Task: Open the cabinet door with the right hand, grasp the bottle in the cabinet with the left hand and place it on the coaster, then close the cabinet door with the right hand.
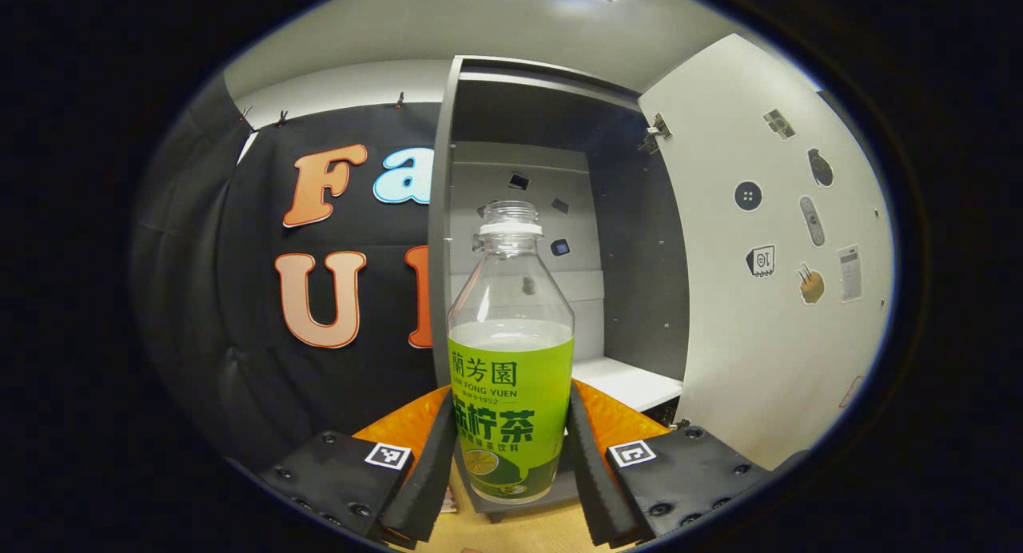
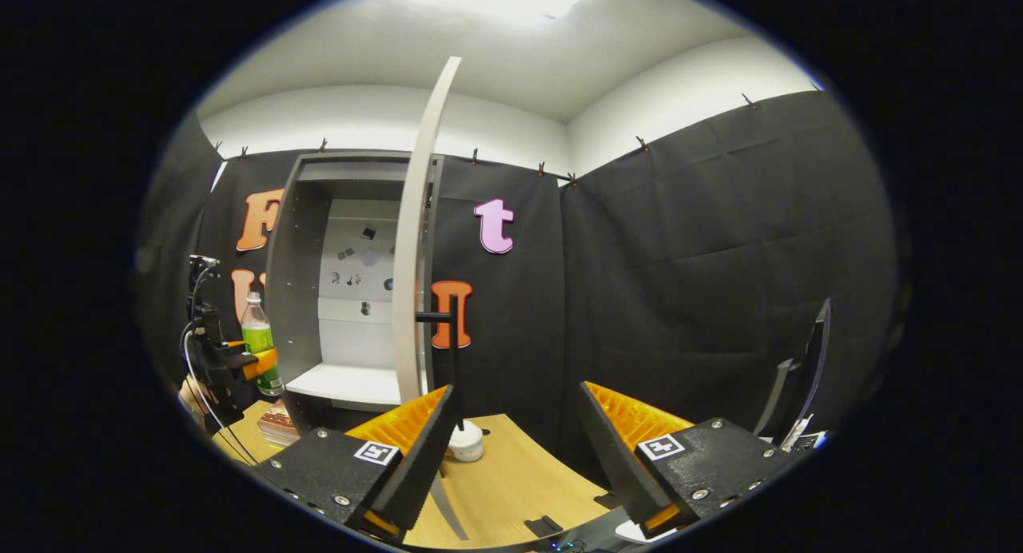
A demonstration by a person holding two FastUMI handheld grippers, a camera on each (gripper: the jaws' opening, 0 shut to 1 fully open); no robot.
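The bottle's base sits behind the left gripper's fingers, so what it rests on can't be told. The small stickers on the open cabinet door are too tiny to make out. In the right gripper view, the monitor is cut off at the edge, and the door's handle is partly hidden by a finger.

Black screw-studded plates with square coded tags on each hand-held gripper, ribbed orange inner panels behind.
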